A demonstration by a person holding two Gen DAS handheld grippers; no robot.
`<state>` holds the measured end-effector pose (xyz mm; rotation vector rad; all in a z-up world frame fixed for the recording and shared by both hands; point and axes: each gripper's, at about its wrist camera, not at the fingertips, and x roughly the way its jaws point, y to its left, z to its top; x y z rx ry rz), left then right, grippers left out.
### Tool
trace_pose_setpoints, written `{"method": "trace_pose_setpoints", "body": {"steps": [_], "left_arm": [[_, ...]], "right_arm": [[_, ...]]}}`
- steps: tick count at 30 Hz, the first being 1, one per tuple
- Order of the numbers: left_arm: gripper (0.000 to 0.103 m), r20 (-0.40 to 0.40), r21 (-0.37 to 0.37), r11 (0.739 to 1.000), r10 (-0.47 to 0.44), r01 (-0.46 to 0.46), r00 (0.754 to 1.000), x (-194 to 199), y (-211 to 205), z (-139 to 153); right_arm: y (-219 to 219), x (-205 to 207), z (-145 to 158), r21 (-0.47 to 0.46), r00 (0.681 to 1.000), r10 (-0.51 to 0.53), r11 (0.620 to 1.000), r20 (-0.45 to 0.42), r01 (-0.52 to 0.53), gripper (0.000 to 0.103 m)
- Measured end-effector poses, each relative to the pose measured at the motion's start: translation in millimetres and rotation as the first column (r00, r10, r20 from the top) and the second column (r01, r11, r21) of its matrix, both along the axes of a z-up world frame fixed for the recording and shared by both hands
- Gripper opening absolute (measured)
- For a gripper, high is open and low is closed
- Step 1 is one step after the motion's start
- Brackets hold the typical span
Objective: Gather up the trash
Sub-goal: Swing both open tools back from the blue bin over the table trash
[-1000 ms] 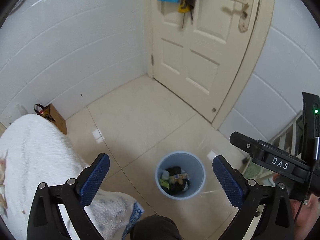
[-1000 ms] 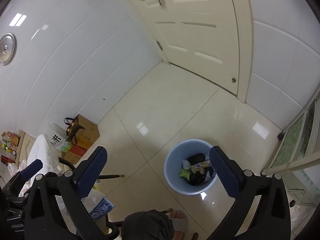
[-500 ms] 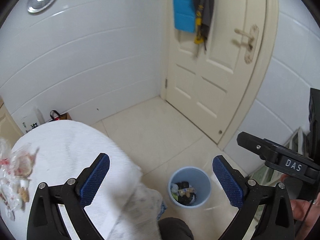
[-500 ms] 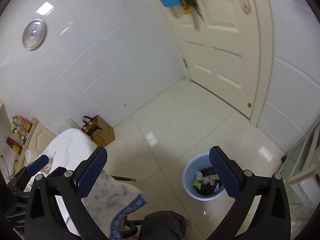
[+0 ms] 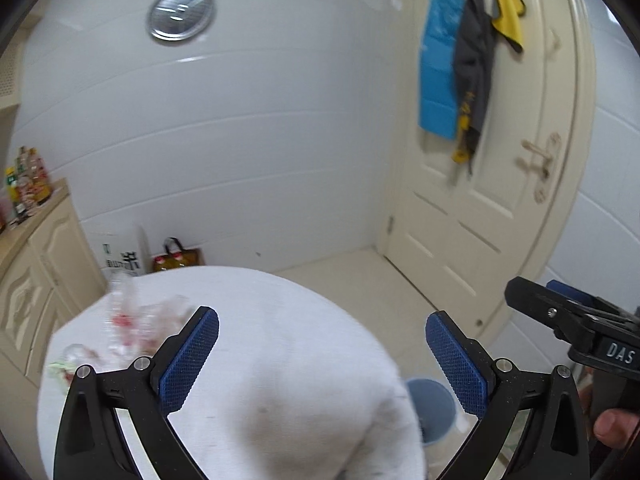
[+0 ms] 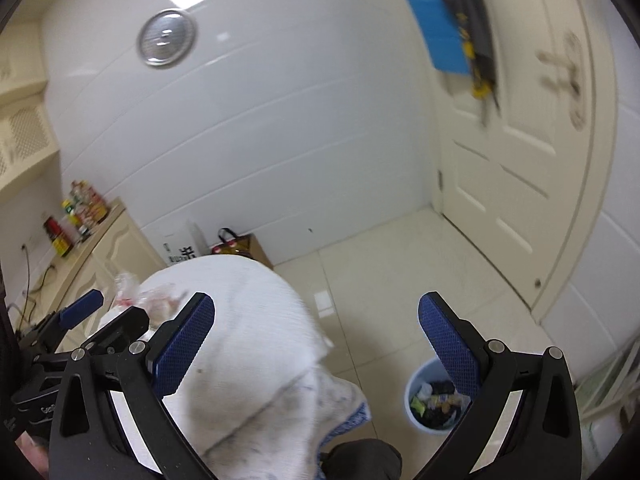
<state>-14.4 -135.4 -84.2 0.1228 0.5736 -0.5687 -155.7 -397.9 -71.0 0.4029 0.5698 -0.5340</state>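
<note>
A round table under a white cloth [image 5: 280, 360] fills the lower middle of the left wrist view and shows in the right wrist view [image 6: 248, 352]. Crumpled clear plastic wrappers with red print [image 5: 132, 324] lie on its far left part, also in the right wrist view [image 6: 148, 296]. A blue trash bin [image 6: 432, 400] with trash inside stands on the floor to the right of the table; its rim peeks past the cloth [image 5: 430, 396]. My left gripper [image 5: 320, 360] is open and empty above the table. My right gripper [image 6: 316, 344] is open and empty above the table's right edge.
A cream door [image 5: 500, 200] with hanging cloths stands at the right. A cream cabinet [image 6: 100, 252] with bottles stands at the left wall. A brown bag [image 5: 176, 258] and a white box [image 5: 120, 256] sit by the white tiled wall.
Both grippers have tilted up and away from the bin toward the table. The table and the wrappers have come into view. Both stay open.
</note>
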Motion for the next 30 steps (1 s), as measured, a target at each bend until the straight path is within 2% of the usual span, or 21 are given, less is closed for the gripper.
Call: {"method": "trace_pose_setpoints", "body": {"steps": [8, 17, 23, 30], "left_arm": [[0.102, 0.043, -0.057, 0.99, 0.128, -0.126, 0.991, -35.8, 73.5, 6.6], [0.102, 0.043, -0.073, 0.96, 0.275, -0.272, 0.96, -74.9, 136.6, -6.4], [0.102, 0.025, -0.072, 0.93, 0.362, -0.36, 0.932, -89.2, 163.7, -15.2], [0.102, -0.004, -0.047, 0.903, 0.428, -0.428, 0.904, -85.4, 180.6, -24.7]], "right_arm": [[63.8, 42.9, 18.3, -0.087, 0.991, 0.135, 0.987, 0.012, -0.133, 0.103], [119.6, 80.9, 19.5, -0.12, 0.966, 0.258, 0.96, 0.01, -0.255, 0.103], [158.5, 102.3, 12.6, -0.154, 0.946, 0.324, 0.934, -0.016, -0.323, 0.103], [186.8, 124.1, -2.3, -0.161, 0.931, 0.363, 0.917, -0.043, -0.365, 0.103]]}}
